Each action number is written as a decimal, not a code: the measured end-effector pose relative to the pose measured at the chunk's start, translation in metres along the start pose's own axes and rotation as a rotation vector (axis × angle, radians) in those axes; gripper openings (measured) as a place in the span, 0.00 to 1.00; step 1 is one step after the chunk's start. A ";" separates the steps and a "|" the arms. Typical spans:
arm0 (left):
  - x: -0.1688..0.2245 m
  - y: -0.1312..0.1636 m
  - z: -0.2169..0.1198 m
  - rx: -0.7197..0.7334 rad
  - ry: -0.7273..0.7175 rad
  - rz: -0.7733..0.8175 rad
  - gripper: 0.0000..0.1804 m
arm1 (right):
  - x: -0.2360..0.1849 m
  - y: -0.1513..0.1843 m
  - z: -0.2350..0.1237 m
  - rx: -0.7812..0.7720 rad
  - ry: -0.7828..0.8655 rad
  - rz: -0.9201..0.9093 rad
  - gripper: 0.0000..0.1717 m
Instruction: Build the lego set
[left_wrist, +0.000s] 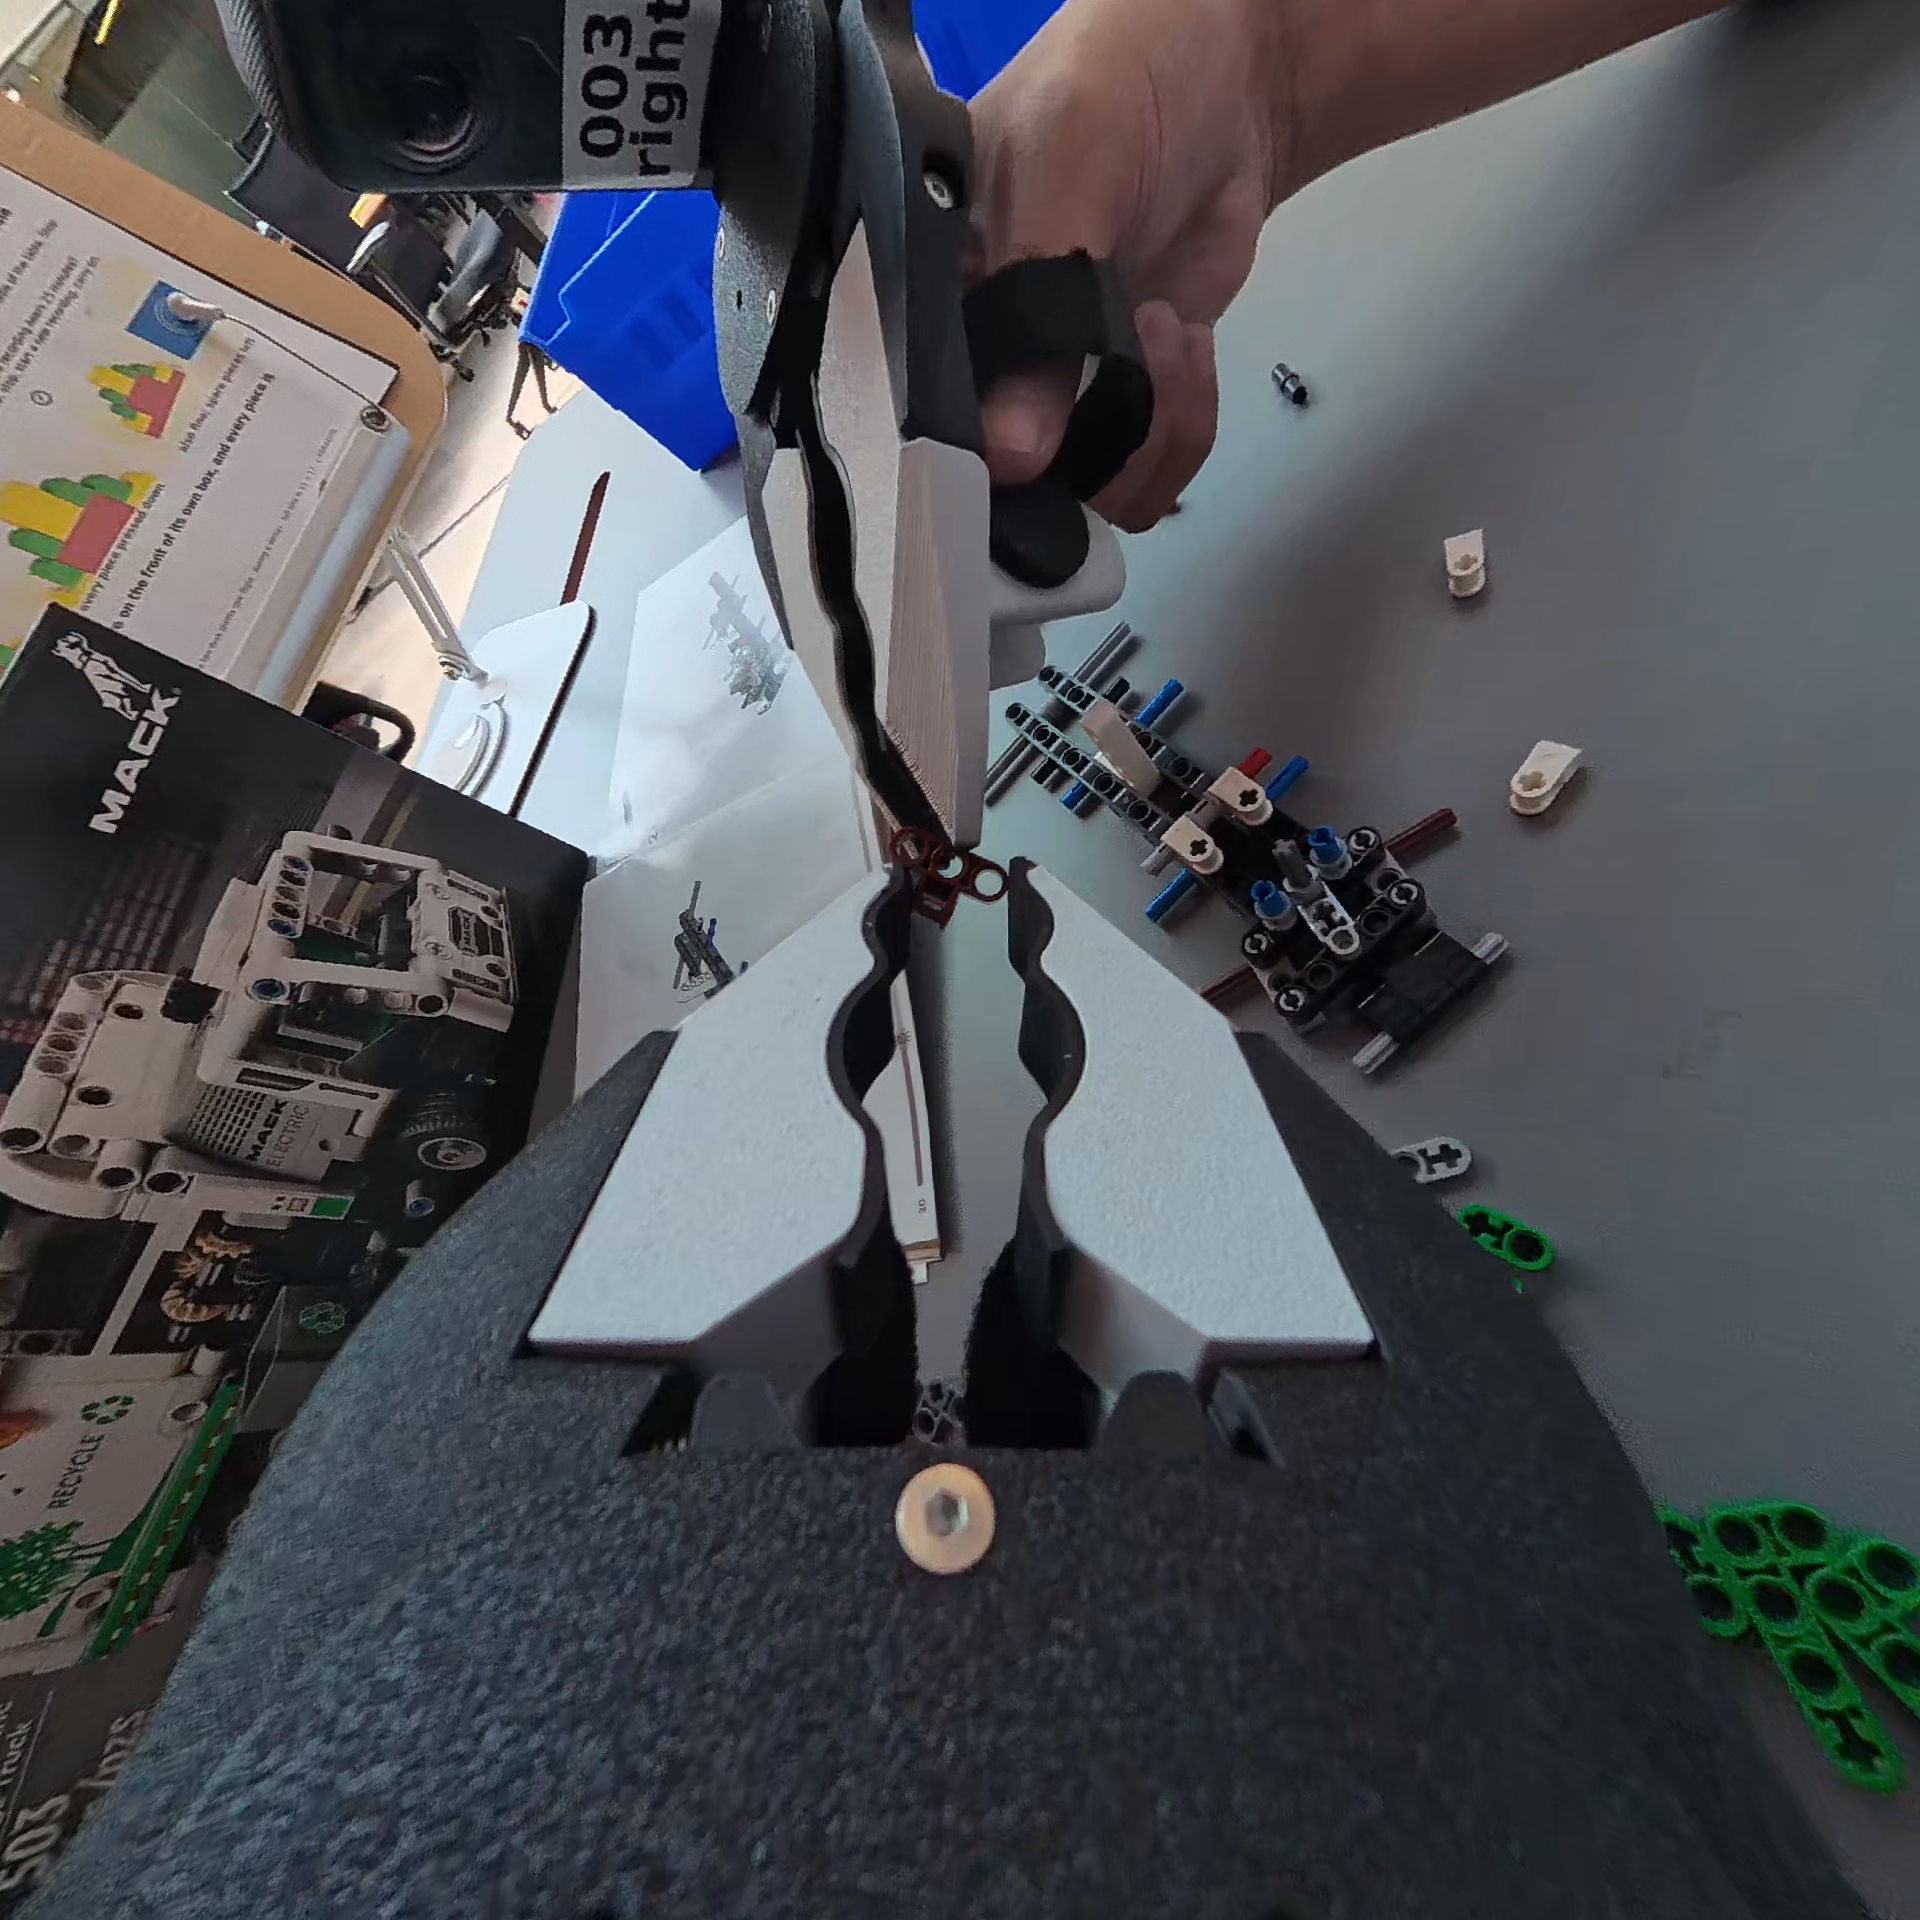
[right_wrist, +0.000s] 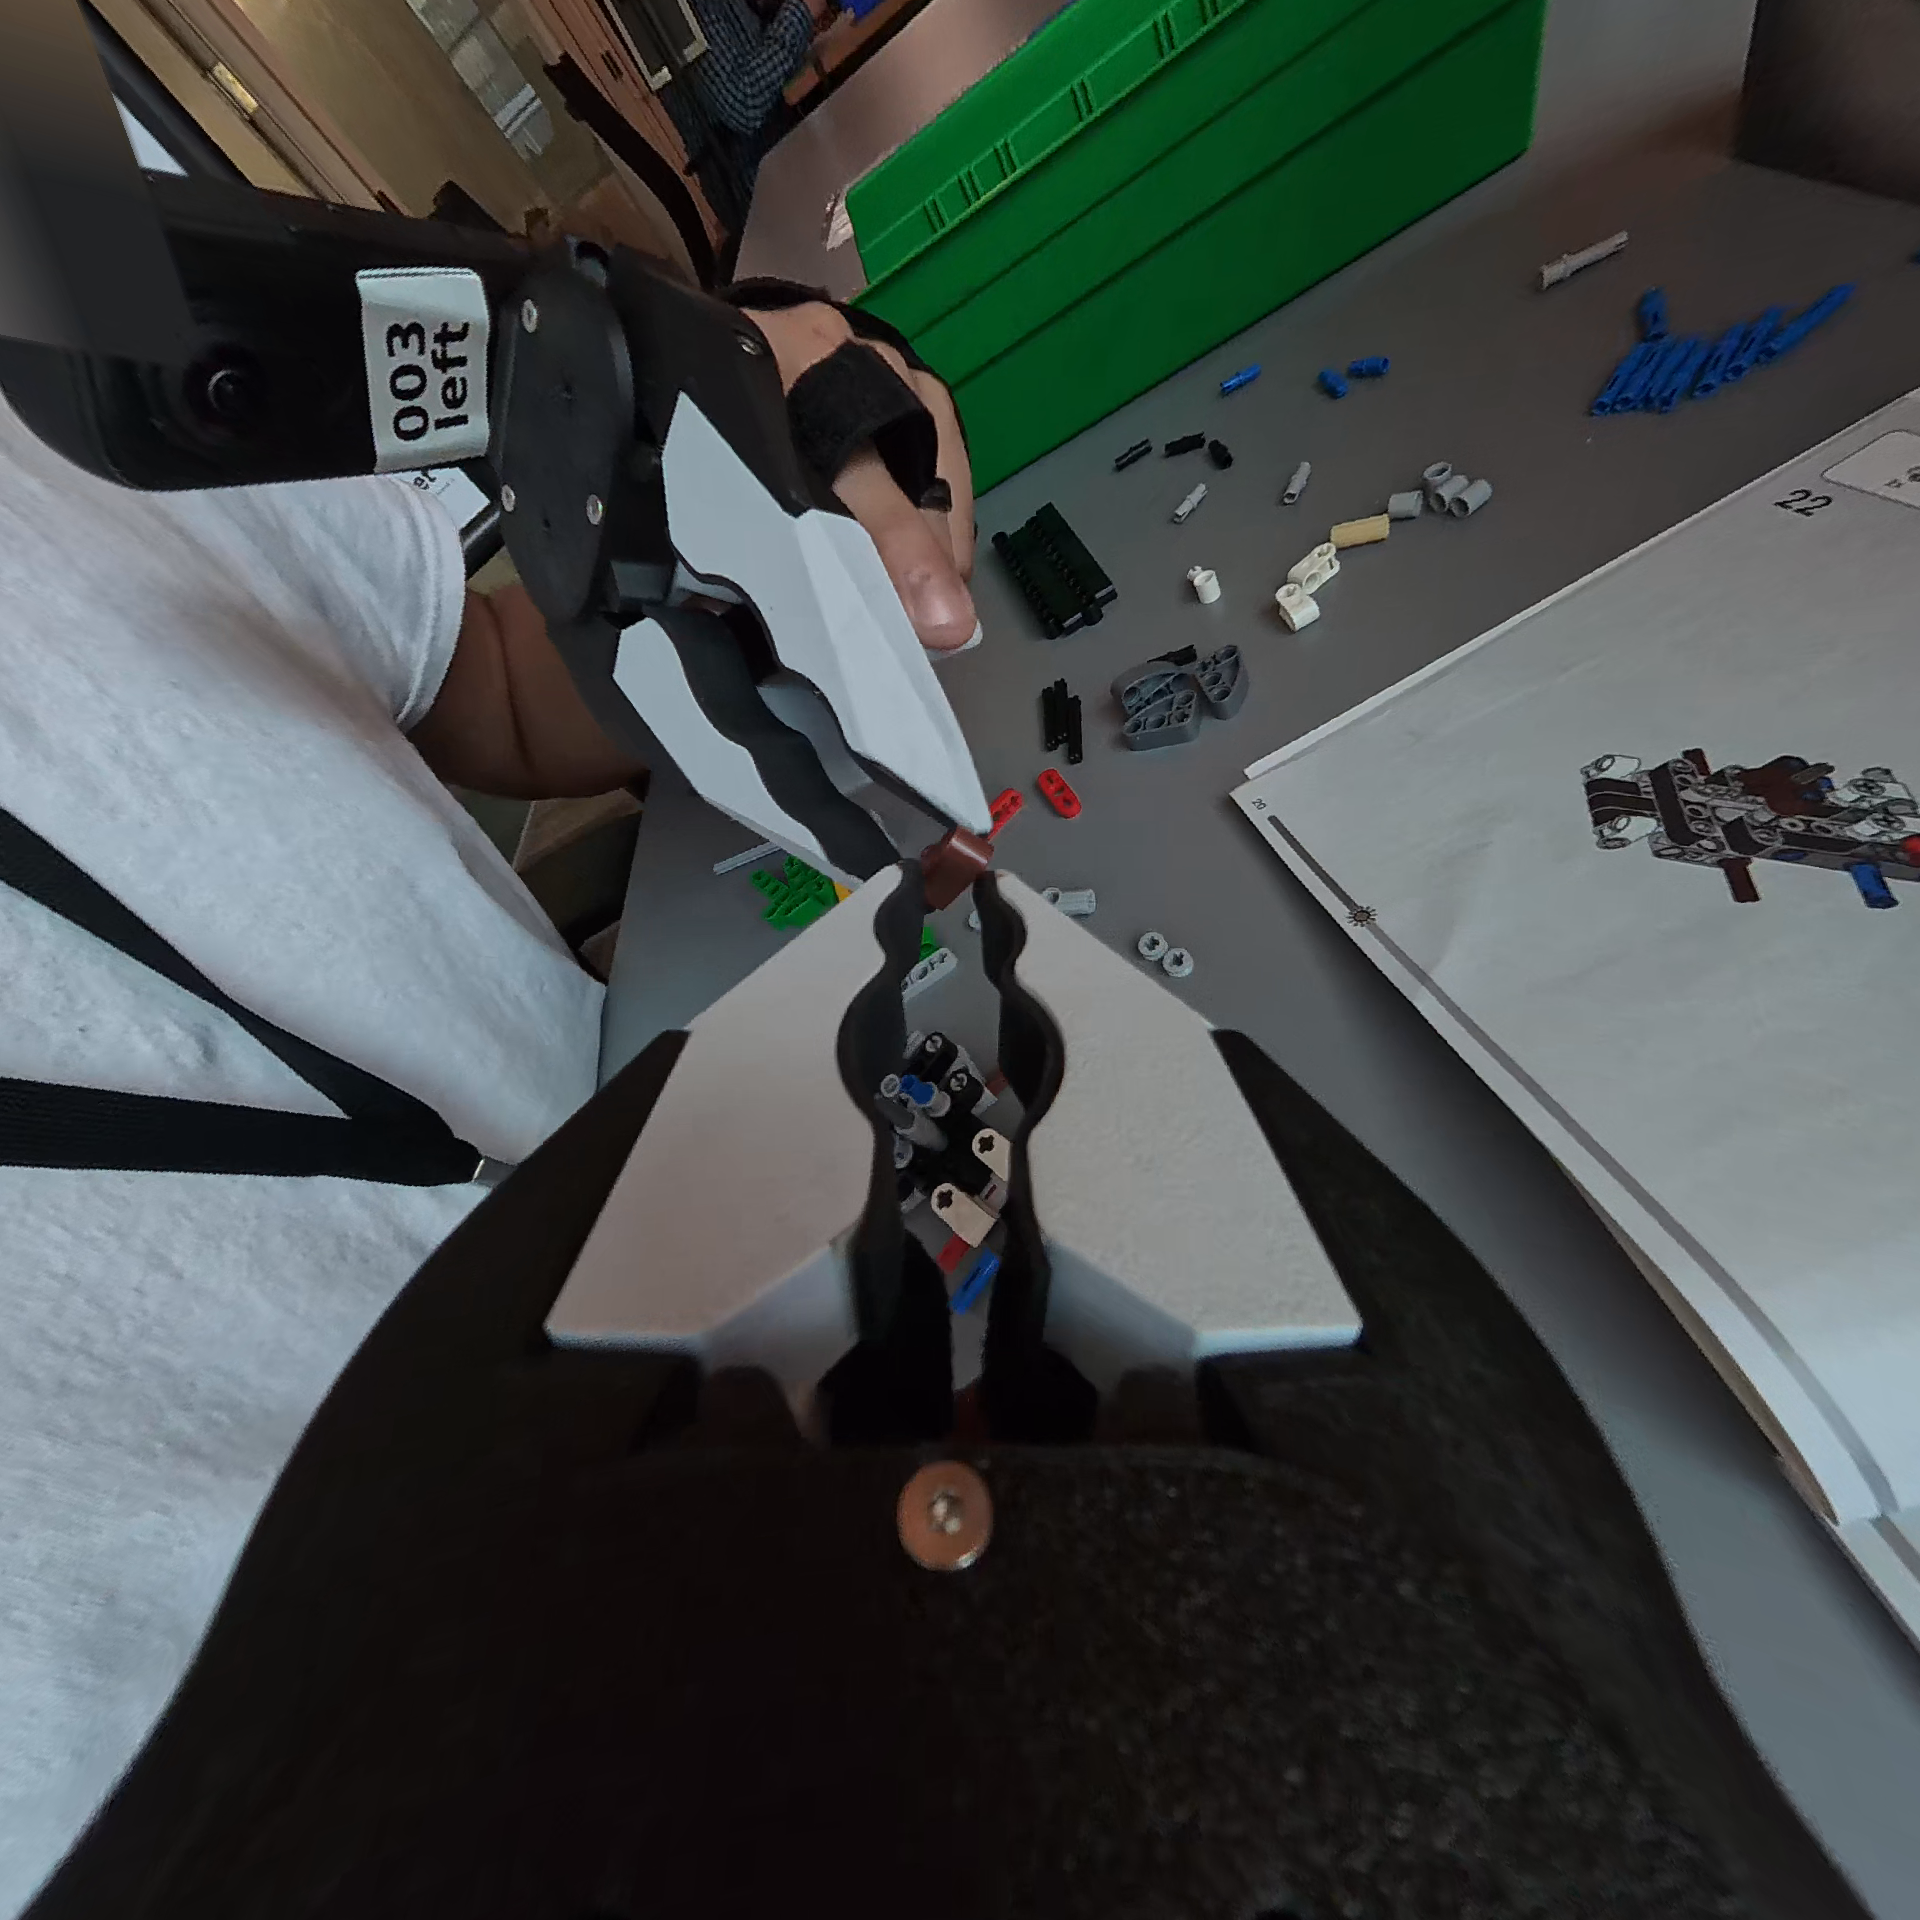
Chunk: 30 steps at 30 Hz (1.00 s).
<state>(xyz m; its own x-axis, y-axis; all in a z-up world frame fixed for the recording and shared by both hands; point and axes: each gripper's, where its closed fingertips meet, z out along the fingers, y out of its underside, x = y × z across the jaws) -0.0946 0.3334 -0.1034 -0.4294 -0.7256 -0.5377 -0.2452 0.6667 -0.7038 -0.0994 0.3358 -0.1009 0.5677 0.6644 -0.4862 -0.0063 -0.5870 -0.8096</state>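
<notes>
right gripper (right_wrist: 951, 883) fingers clamp a brown piece (left_wrist: 948, 878); only the left view shows left gripper (left_wrist: 956, 883) fingers apart.

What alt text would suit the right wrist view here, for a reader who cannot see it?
Two handheld grippers meet tip to tip above a grey table: the right gripper pinches a small dark red-brown brick piece, and the left gripper touches it from above. Loose building pieces, a green bin and an open instruction booklet lie around.
</notes>
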 end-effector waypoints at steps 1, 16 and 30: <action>-0.001 0.001 0.000 -0.008 -0.013 0.013 0.10 | 0.002 -0.001 0.000 0.008 0.009 -0.004 0.05; -0.007 0.007 -0.007 0.030 -0.056 -0.127 0.09 | 0.002 0.000 -0.004 0.057 -0.010 0.034 0.00; -0.041 0.021 -0.008 0.049 -0.130 -0.480 0.10 | 0.016 -0.026 -0.004 0.203 0.214 -0.191 0.18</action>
<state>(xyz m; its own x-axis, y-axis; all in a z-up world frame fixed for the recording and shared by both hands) -0.0894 0.3784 -0.0924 -0.1652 -0.9659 -0.1993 -0.3464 0.2460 -0.9053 -0.0873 0.3599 -0.0862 0.7341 0.6284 -0.2573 -0.0348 -0.3437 -0.9384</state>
